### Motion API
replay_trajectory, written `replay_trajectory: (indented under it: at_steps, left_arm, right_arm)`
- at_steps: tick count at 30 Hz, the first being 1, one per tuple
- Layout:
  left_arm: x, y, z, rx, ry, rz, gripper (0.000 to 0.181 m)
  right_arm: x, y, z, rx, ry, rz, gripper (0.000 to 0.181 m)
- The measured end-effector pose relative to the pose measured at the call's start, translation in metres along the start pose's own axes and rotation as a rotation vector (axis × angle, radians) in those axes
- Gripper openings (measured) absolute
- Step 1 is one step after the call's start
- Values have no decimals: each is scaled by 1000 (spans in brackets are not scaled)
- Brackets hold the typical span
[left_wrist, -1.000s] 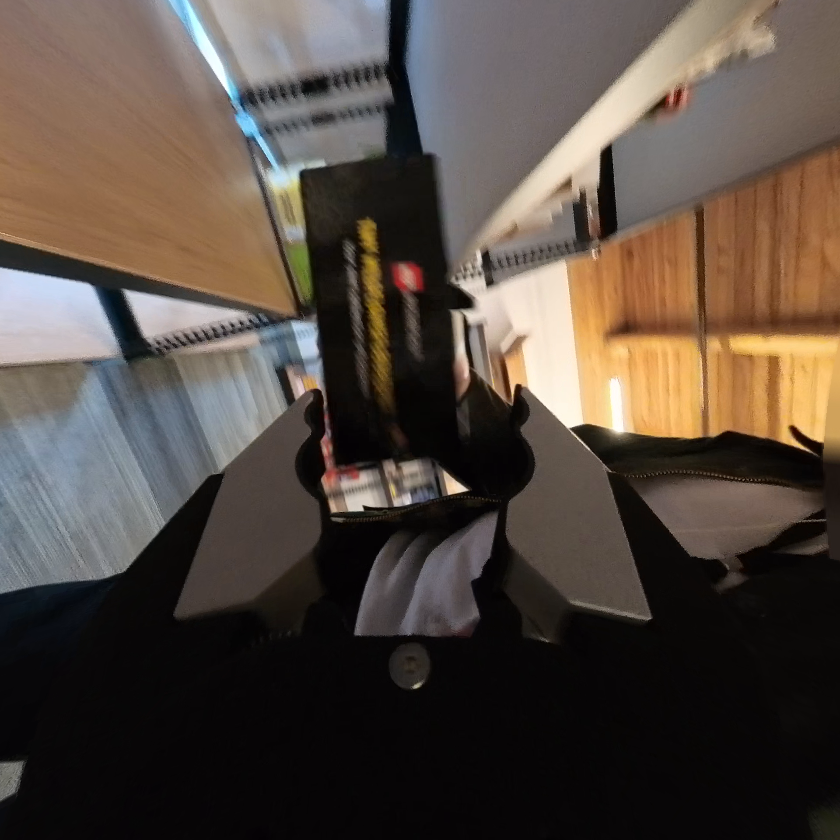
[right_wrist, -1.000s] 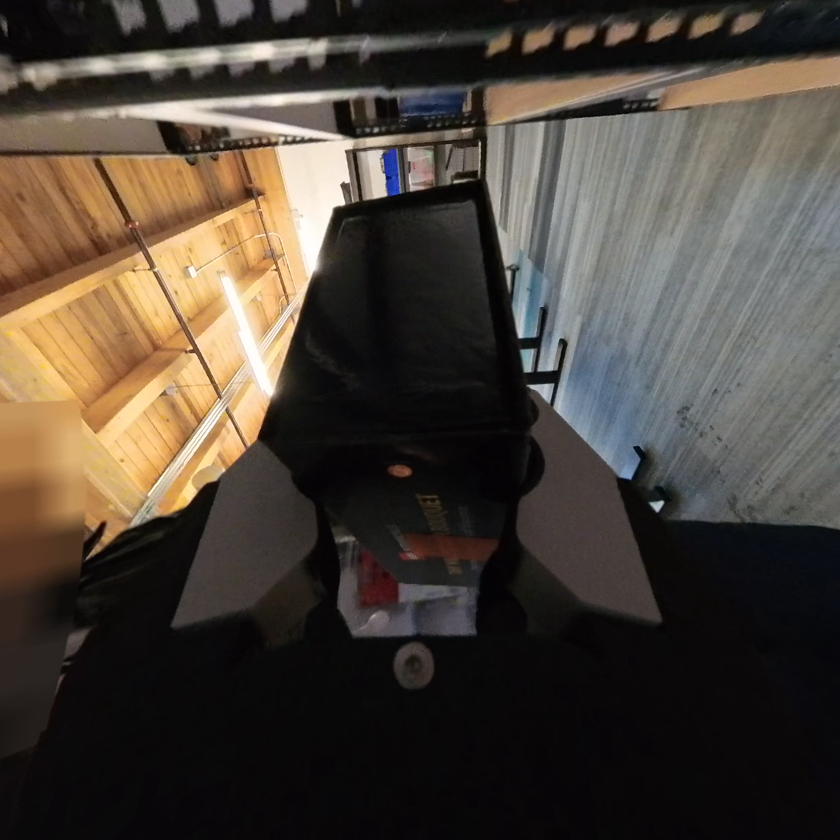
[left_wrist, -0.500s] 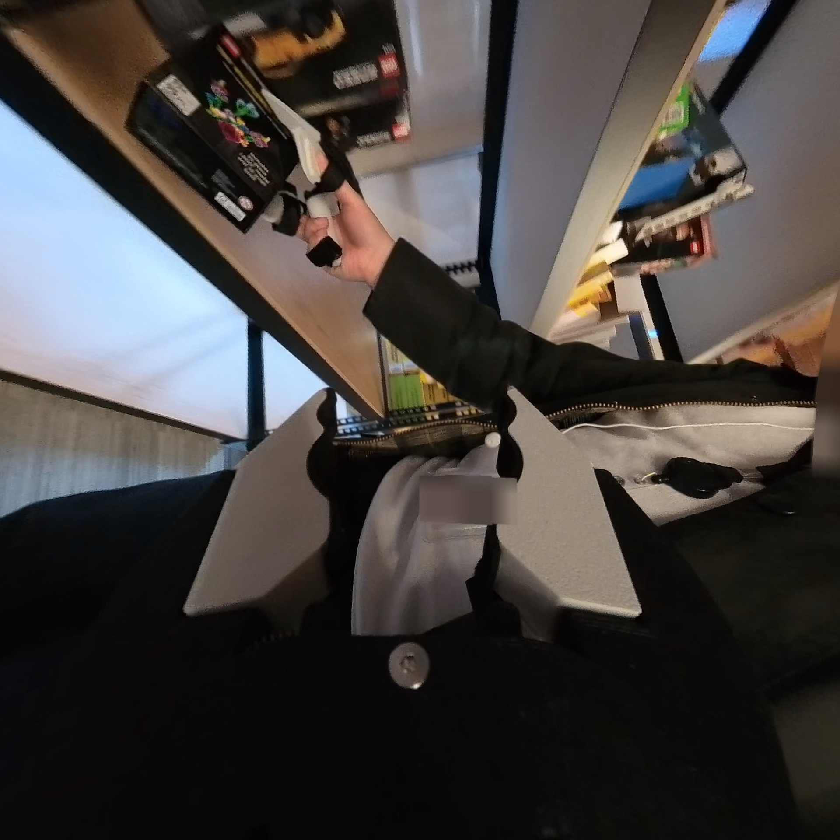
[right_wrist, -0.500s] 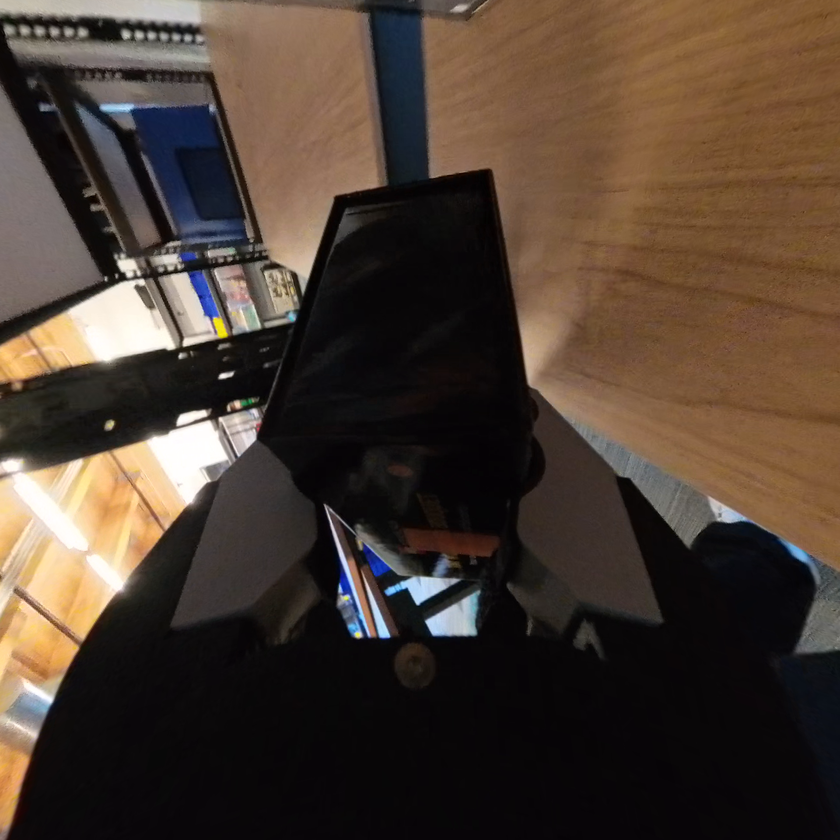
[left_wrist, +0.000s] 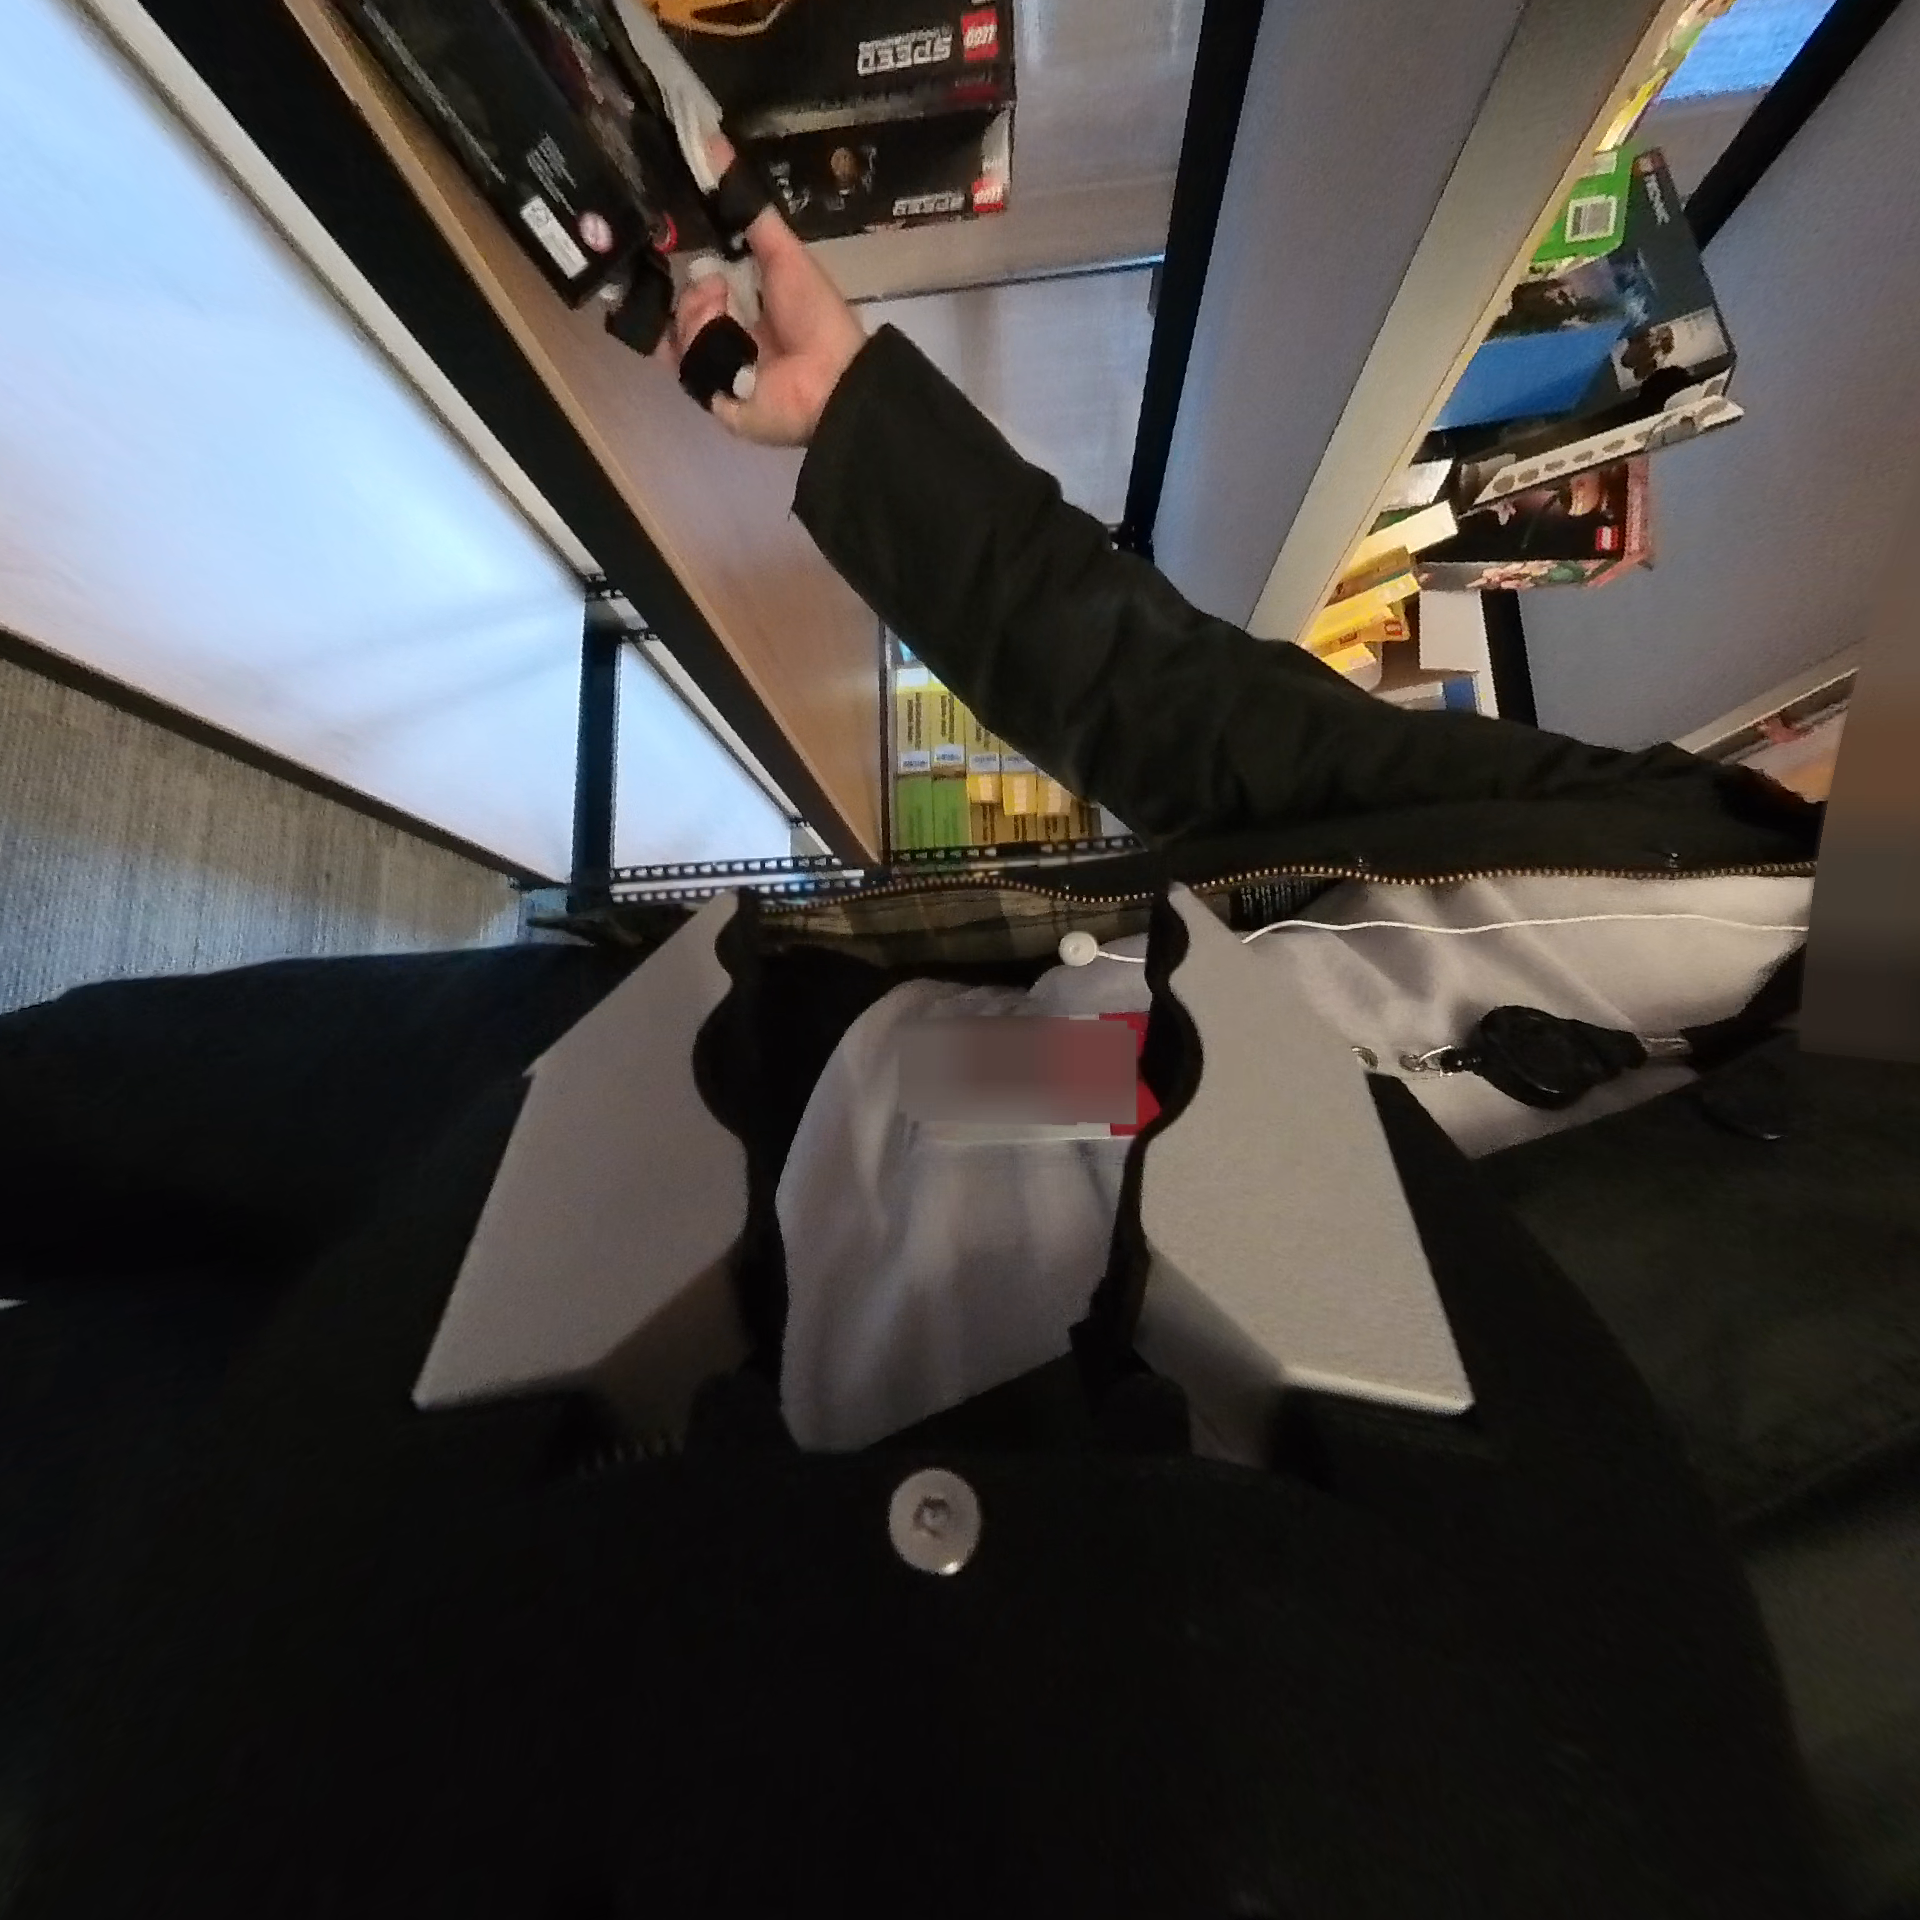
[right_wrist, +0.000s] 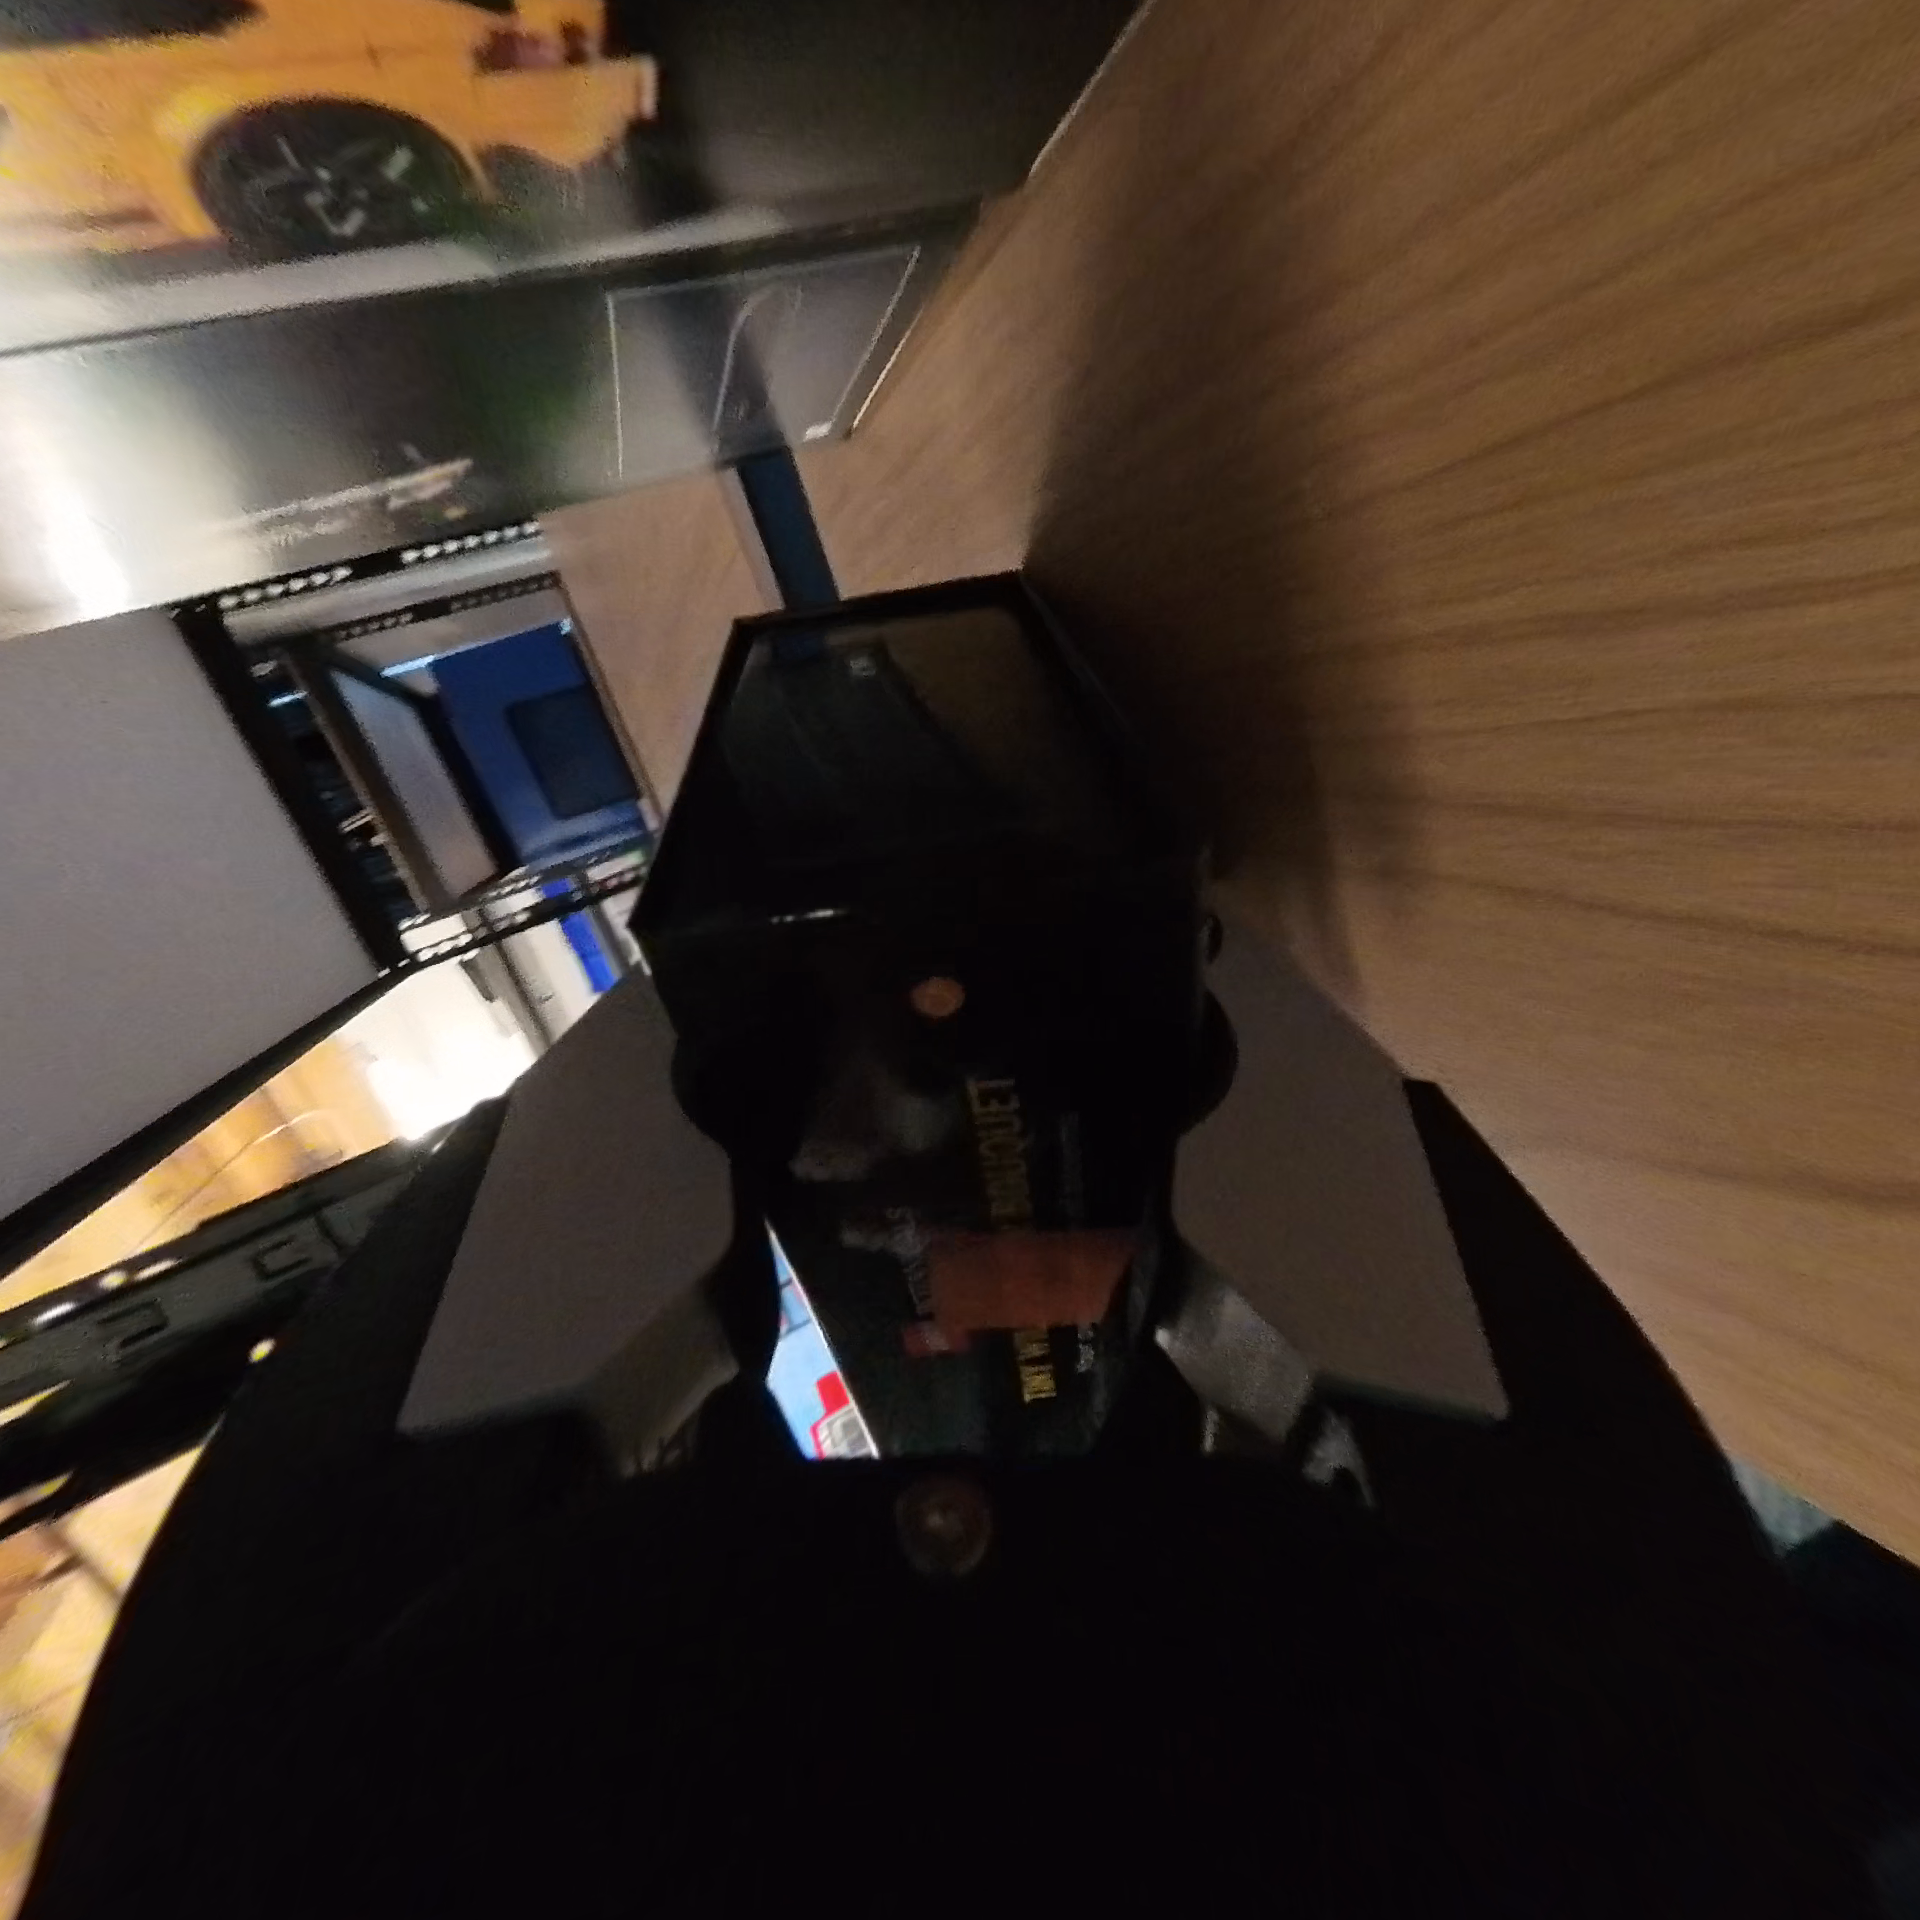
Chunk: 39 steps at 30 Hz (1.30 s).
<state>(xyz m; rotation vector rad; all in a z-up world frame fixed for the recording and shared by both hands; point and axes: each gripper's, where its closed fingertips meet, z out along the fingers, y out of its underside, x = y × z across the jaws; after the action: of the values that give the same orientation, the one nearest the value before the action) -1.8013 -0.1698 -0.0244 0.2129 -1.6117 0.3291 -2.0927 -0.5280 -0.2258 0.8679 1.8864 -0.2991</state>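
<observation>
My right gripper (right_wrist: 935, 987) is shut on a black cardboard box (right_wrist: 914, 790), which stands out beyond the fingers. The box is close beside a wooden shelf board (right_wrist: 1507, 623) and near a larger black box with a yellow car picture (right_wrist: 312, 156). In the left wrist view the same black box (left_wrist: 520, 156) is up at the shelf, held by the right gripper in the person's hand (left_wrist: 790, 312). My left gripper (left_wrist: 951, 914) is open and empty. It points at the person's white shirt (left_wrist: 935, 1247) and black jacket, well below the shelf.
The person's black sleeve (left_wrist: 1039, 603) crosses the left wrist view. Two black boxes (left_wrist: 894, 177) are stacked on the wooden shelf (left_wrist: 727, 540). More coloured boxes (left_wrist: 1558, 343) sit on a shelf at the right, and yellow-green ones (left_wrist: 966, 769) farther back. A black metal rack (right_wrist: 364, 831) is at the left. Spacing between my two grippers at the tips: around 50 cm.
The right gripper has carried the black box up to the wooden shelf, close to the yellow-car box. The left gripper has stayed open and low while its view swung toward the person's body.
</observation>
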Motion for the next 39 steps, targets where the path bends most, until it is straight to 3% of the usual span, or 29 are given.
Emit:
replay_trajectory:
  at_steps: [5, 10, 12, 14, 19, 21, 24, 26, 28, 30, 32, 39]
  left_arm:
    - [-4, -4, -1, -52, 30, -26, 72]
    - [-1, -9, 5, -92, 63, -29, 71]
    - [-2, -8, 6, -115, 62, -30, 70]
    - [-1, -9, 6, -117, 68, -32, 70]
    - [-5, -13, -1, -103, 71, -57, 70]
    - [-7, -15, -3, -105, 72, -59, 70]
    - [-6, -23, -6, -92, 81, -49, 69]
    - [-6, -27, -9, -86, 86, -52, 69]
    - [-10, -26, -11, -99, 75, -63, 69]
    - [-15, -24, -13, -111, 61, -85, 69]
    - [-17, -24, -14, -115, 55, -102, 68]
    - [-12, -21, -9, -126, 76, -92, 68]
  right_arm:
    - [9, -18, -14, 152, 120, -53, 84]
    - [10, -23, -15, 152, 190, -128, 88]
    - [6, -25, -13, 126, 220, -208, 98]
    - [1, -29, -14, 126, 262, -321, 108]
    - [0, -39, -32, 150, 438, -609, 113]
    - [-8, -33, -38, 139, 391, -702, 117]
    - [-22, -10, -55, 154, 241, -1022, 117]
    - [-4, 9, -64, 114, 257, -1241, 124]
    - [27, 24, -66, 11, 315, -1328, 121]
    - [42, 23, -66, -5, 370, -1341, 95]
    - [35, 17, -62, 54, 375, -1355, 77]
    - [27, 13, -31, -74, 461, -1472, 74]
